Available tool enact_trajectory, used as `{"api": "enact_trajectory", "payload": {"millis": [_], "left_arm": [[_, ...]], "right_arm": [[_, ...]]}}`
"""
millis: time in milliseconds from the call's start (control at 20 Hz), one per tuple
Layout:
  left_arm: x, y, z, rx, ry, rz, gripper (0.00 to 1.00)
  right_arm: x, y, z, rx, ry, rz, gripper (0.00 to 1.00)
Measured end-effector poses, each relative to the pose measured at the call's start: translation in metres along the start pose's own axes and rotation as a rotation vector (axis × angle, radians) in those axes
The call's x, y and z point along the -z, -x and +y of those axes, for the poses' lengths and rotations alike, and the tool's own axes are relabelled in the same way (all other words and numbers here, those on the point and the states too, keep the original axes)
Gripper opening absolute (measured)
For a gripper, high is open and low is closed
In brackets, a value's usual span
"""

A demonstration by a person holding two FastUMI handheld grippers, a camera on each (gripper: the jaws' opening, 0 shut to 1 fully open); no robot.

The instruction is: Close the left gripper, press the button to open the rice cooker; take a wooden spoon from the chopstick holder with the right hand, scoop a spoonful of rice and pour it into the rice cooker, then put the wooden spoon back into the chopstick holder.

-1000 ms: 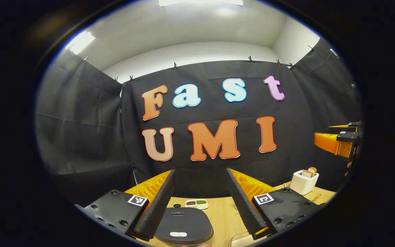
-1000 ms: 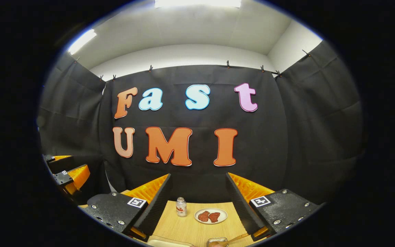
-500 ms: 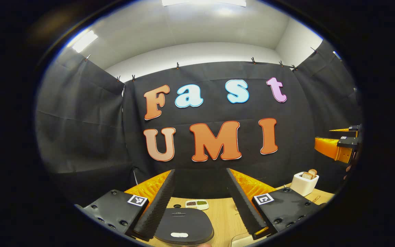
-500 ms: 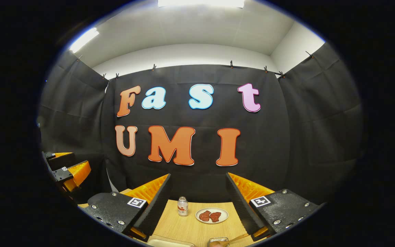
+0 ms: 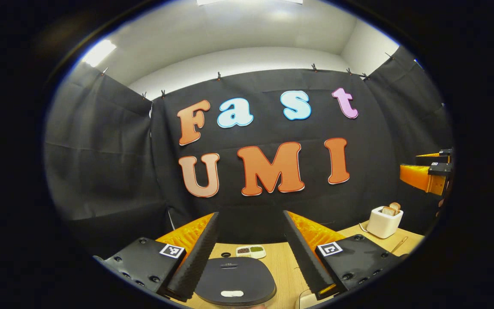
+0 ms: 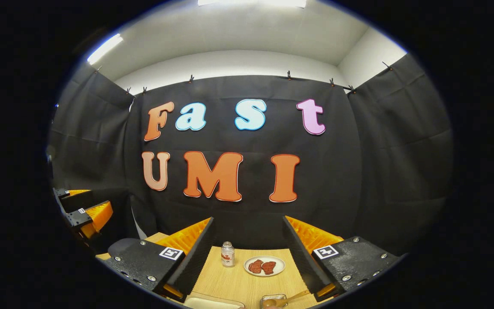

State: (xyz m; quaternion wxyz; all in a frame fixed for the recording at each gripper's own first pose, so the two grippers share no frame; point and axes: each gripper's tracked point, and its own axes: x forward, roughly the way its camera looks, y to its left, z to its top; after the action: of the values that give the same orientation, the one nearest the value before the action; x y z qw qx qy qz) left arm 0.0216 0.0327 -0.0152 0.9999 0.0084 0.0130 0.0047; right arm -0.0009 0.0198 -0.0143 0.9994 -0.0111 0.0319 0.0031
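The rice cooker's dark closed lid [image 5: 235, 281] lies low in the left gripper view, with a white button [image 5: 232, 294] at its near edge. My left gripper [image 5: 250, 213] hangs above it, open, with nothing between its fingers. It also appears at the left edge of the right gripper view as the left gripper [image 6: 85, 212]. My right gripper [image 6: 249, 219] is open and holds nothing. Below it, at the bottom edge, a wooden spoon handle [image 6: 296, 295] sticks out of a small clear container [image 6: 272, 300]. The right gripper [image 5: 428, 177] is also at the far right of the left gripper view.
On the wooden table [image 6: 238, 283] stand a small bottle [image 6: 227, 254] and a plate of meat [image 6: 264, 266]. A pale tray [image 6: 212, 304] lies at the near edge. A white toaster with bread [image 5: 384, 221] and a small dish of beans [image 5: 251, 251] sit behind the cooker.
Both views have tipped slightly downward, so the wall has slid up and more table shows. The cooker lid now shows more fully. Both grippers stay open.
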Motion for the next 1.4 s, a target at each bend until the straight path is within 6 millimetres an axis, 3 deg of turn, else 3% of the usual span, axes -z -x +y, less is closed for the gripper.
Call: {"api": "enact_trajectory", "payload": {"millis": [200, 250, 300, 350, 550, 650, 800, 1050, 1300, 1400], "left_arm": [[0.016, -0.013, 0.003, 0.004, 0.008, 0.056, 0.97], [0.02, -0.016, 0.006, 0.0, 0.01, 0.072, 0.91], [0.023, -0.019, 0.01, -0.006, 0.012, 0.085, 0.95], [0.028, -0.021, 0.016, -0.017, 0.017, 0.103, 0.91], [0.046, -0.029, 0.035, -0.068, 0.014, 0.172, 0.34], [0.056, -0.031, 0.029, -0.052, 0.037, 0.216, 0.06], [0.078, -0.036, 0.031, -0.051, 0.071, 0.316, 0.09], [0.141, -0.034, 0.019, -0.022, 0.196, 0.588, 0.09], [0.166, -0.037, 0.016, 0.054, 0.364, 0.817, 0.09], [0.183, -0.039, 0.023, 0.059, 0.374, 0.907, 0.07]], "right_arm": [[0.006, -0.003, -0.01, 0.028, 0.0, 0.013, 0.97], [0.008, -0.004, -0.013, 0.033, -0.003, 0.017, 0.97], [0.01, -0.004, -0.014, 0.038, -0.005, 0.023, 0.97], [0.012, -0.005, -0.017, 0.044, -0.009, 0.028, 0.97], [0.018, -0.005, -0.024, 0.057, -0.016, 0.041, 0.95], [0.022, -0.006, -0.027, 0.062, -0.014, 0.047, 0.95], [0.029, -0.006, -0.032, 0.068, -0.014, 0.061, 0.95], [0.05, -0.007, -0.039, 0.076, -0.009, 0.111, 0.95], [0.074, -0.006, -0.056, 0.102, -0.007, 0.174, 0.95], [0.086, -0.006, -0.065, 0.118, -0.018, 0.207, 0.95]]}}
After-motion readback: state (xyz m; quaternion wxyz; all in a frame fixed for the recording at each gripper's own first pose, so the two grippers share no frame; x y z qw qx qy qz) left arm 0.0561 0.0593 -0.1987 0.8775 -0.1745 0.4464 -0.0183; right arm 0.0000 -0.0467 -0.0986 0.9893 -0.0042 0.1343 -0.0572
